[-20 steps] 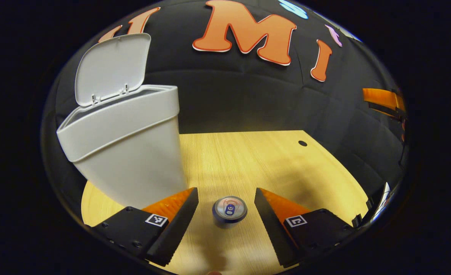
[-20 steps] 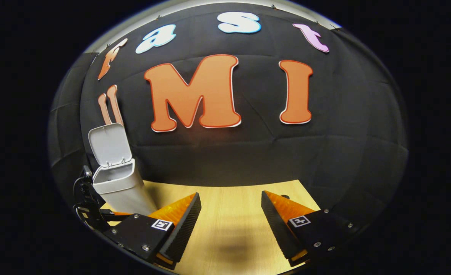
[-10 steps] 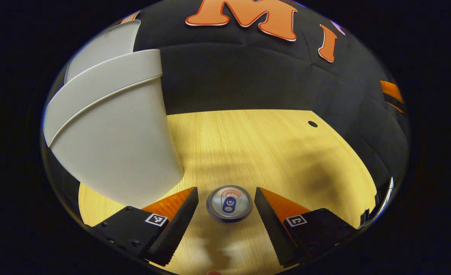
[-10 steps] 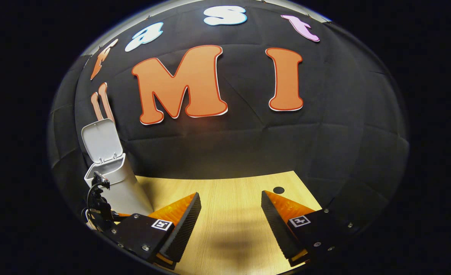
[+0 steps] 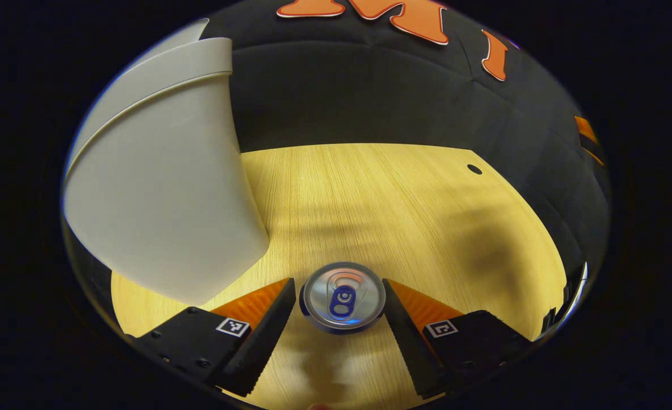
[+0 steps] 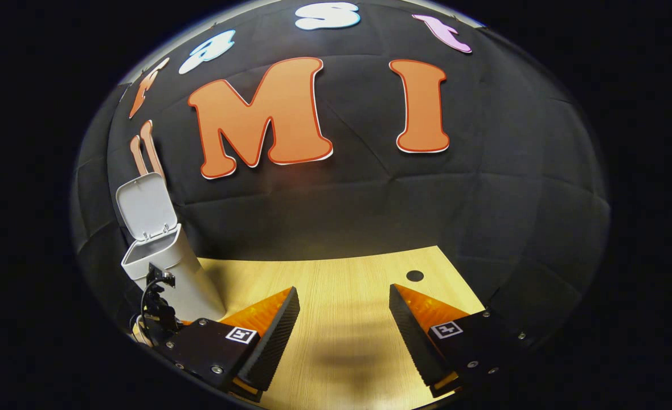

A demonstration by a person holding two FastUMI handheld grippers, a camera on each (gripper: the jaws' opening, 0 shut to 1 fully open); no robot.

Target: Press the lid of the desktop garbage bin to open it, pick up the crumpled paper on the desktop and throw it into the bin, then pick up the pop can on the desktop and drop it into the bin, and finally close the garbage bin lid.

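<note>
Wood table (image 5: 370, 199), bin (image 5: 159, 188) lid up. Can-pickup step: left gripper (image 5: 340, 296) jaws apart, can (image 5: 344, 296) upright between them. Next, clamp and lift. Right gripper (image 6: 344, 319) jaws apart, nothing between.

Standing here I am counting one can (image 5: 344, 297), one bin (image 5: 159, 188) with one lid (image 6: 145, 206) standing raised, one table (image 5: 381, 199) with one hole (image 5: 474, 169), and two grippers, left (image 5: 339, 319) and right (image 6: 343, 336).
</note>
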